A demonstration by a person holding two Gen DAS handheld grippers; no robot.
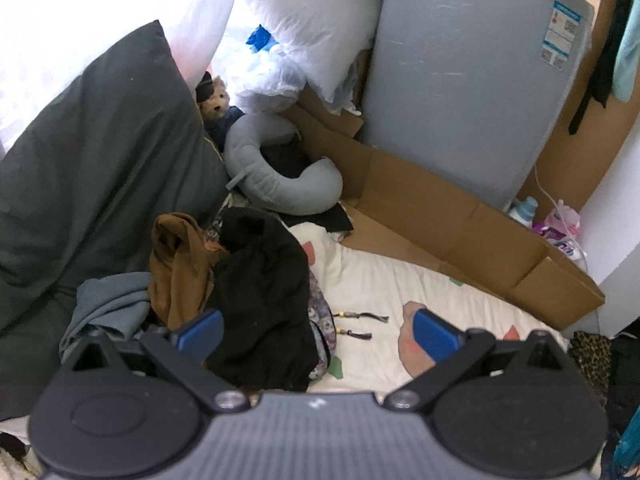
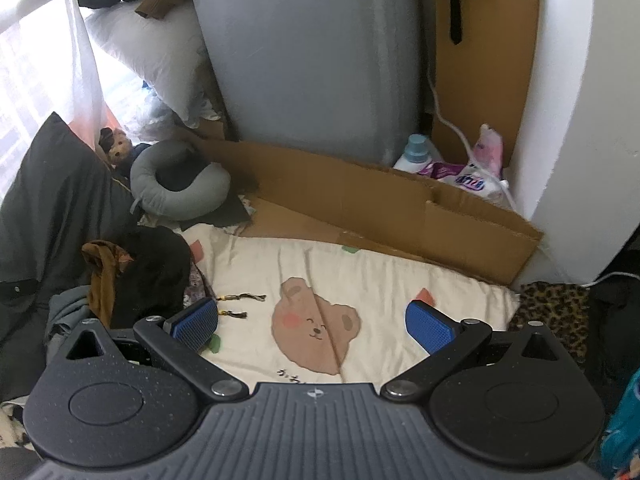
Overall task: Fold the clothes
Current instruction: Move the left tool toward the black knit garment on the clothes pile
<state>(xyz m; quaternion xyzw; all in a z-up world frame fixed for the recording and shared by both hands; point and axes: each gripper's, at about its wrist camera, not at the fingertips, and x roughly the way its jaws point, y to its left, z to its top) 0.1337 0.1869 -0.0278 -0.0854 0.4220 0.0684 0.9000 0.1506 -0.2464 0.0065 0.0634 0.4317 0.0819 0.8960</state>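
The left hand-held gripper (image 1: 316,334) hangs with its jaws spread wide and empty above a heap of clothes (image 1: 256,292) on the bed: a black garment (image 1: 264,280) on top, a brown one (image 1: 180,264) and a grey one (image 1: 108,308) beside it. The right hand-held gripper (image 2: 312,326) is likewise wide apart, holding nothing, over the cream blanket (image 2: 384,280) with its bear print (image 2: 316,326). The heap lies at the blanket's left edge, against a dark pillow (image 1: 96,160).

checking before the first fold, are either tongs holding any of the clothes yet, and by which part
Nothing is held. Left tongs and right tongs are both open and empty above the bed; the black garment lies ungripped.
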